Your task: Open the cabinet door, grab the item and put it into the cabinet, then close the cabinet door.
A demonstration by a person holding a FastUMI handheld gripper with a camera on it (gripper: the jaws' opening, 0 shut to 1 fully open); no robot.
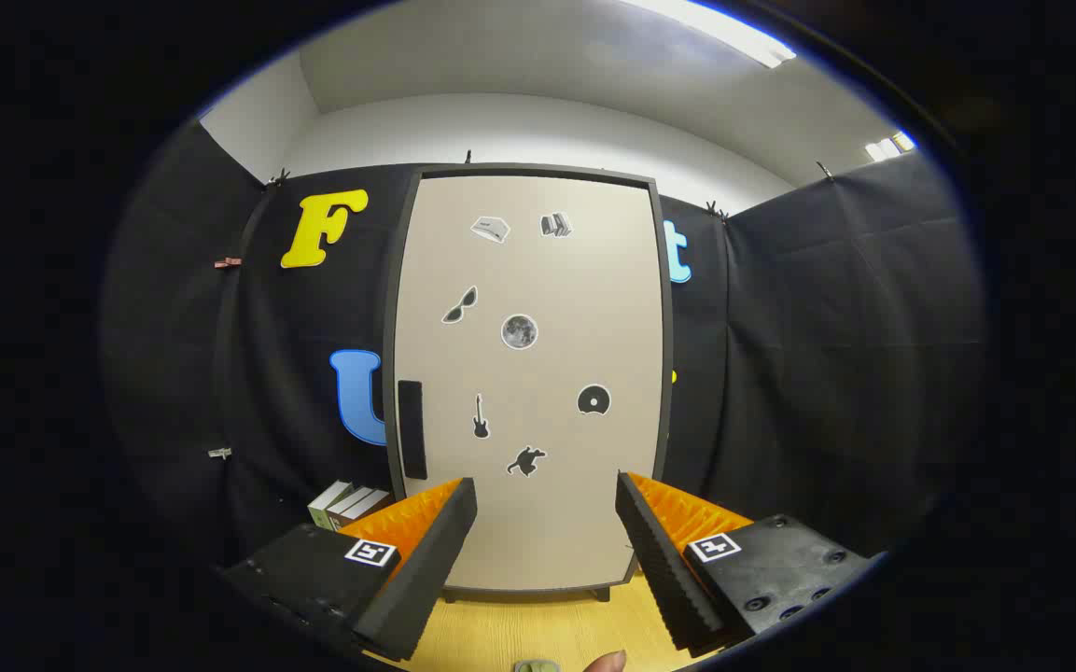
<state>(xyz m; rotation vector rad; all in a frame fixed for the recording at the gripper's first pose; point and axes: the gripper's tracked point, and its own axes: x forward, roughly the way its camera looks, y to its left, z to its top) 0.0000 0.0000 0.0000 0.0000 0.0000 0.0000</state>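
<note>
A tall beige cabinet with a dark frame stands straight ahead, its door shut. Small stickers dot the door, and a black handle runs vertically near its left edge. My gripper is open, fingers spread wide with nothing between them, pointing at the lower part of the door and still short of it. A small box-like item lies on the table to the left of the cabinet's foot, just beyond my left finger.
The cabinet rests on a light wooden table. Black cloth walls close in behind and on both sides. A fingertip and a small greenish object show low between the fingers.
</note>
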